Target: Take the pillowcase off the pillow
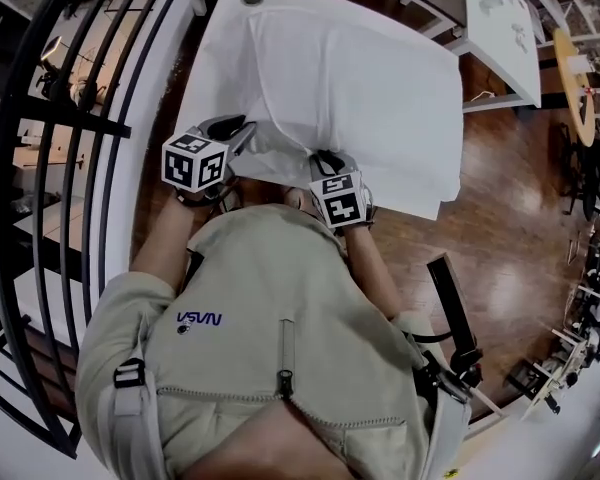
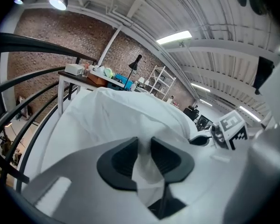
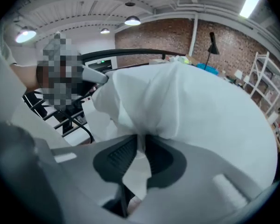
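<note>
A white pillow in its white pillowcase (image 1: 360, 98) lies on a white table (image 1: 218, 63) in front of me. The near edge of the case is bunched up (image 1: 280, 163) between my two grippers. My left gripper (image 1: 242, 133) is at the near left corner; in the left gripper view (image 2: 143, 155) a fold of the case (image 2: 144, 169) runs loosely through the gap between its pads. My right gripper (image 1: 325, 160) is at the near edge's middle; in the right gripper view (image 3: 141, 148) a gathered tuft of the case (image 3: 149, 111) sits in the narrow gap between its jaws.
A black metal railing (image 1: 70, 168) curves along the left side of the table. Wooden floor (image 1: 500, 218) lies to the right, with a second white table (image 1: 500, 18) behind. The right gripper's marker cube (image 2: 231, 127) shows in the left gripper view.
</note>
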Demonstrator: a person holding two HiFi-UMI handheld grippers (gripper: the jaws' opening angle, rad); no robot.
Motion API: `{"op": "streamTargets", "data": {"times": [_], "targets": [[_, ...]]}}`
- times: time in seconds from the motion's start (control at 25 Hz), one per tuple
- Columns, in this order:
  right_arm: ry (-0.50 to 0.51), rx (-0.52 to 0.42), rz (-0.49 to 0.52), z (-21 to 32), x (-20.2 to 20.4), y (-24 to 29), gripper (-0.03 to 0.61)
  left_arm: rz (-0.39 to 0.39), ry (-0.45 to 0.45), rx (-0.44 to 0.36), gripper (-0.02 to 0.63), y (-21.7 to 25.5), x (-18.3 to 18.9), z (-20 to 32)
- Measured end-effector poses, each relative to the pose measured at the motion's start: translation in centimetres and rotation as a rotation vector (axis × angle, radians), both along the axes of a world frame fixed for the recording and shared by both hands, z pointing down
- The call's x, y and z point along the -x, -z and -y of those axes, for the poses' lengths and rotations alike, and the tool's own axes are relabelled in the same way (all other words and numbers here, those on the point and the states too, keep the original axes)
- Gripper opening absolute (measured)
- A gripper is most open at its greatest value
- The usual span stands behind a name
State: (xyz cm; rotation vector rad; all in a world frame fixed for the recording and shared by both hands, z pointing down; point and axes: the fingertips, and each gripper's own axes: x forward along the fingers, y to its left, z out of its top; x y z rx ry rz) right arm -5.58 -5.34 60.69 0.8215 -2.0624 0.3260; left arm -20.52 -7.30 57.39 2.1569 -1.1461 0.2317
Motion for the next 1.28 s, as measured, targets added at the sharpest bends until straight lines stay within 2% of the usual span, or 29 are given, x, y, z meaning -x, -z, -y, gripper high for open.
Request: {"op": "streamTargets", "data": {"times": [0.16, 0.32, 0.48, 0.6, 0.72, 0.84, 0.96, 1.08, 1.2, 1.28], "targets": [[0.025, -0.001, 0.056, -0.1, 1.0, 1.9, 0.091, -0.011, -0.023, -0.03, 0.12, 0.8, 0.7, -0.3], [0.048, -0.044, 0.137, 0.0, 2.4, 5.8, 0.091, -0.034, 0.019, -0.059, 0.122, 1.9, 2.2, 0.0], [0.033, -0.112, 0.223, 0.8, 3.6, 9.8, 0.091, -0.061, 0.062, -0.065, 0.21, 2.4, 2.9, 2.0], [0.026, -0.164, 0.236, 1.7, 4.5, 11.8, 0.091, -0.105, 0.011, -0.054, 0.261, 2.6, 1.3, 3.8], [0.035, -0.209, 0.234, 3.1, 5.1, 13.2, 0.091, -0.146, -0.094, -0.007, 0.242, 1.8, -1.7, 5.2], [0.066, -0.256, 0.249, 5.0, 5.7, 14.8, 0.091, -0.093, -0.144, 0.02, 0.152, 0.9, -3.6, 5.6], [0.104, -0.276, 0.245, 6.4, 7.0, 15.1, 0.091, 0.002, -0.127, -0.007, 0.081, 0.8, -3.7, 4.2], [0.138, -0.289, 0.223, 8.7, 8.7, 14.6, 0.146, 0.102, -0.097, -0.061, 0.044, 1.6, -3.3, 3.2], [0.21, -0.258, 0.137, 10.4, 10.3, 12.2, 0.179, 0.185, -0.085, -0.098, 0.037, 2.0, -3.6, 2.7], [0.276, -0.217, 0.029, 10.7, 10.6, 9.3, 0.183, 0.208, -0.071, -0.101, 0.035, 1.9, -3.9, 2.5]]}}
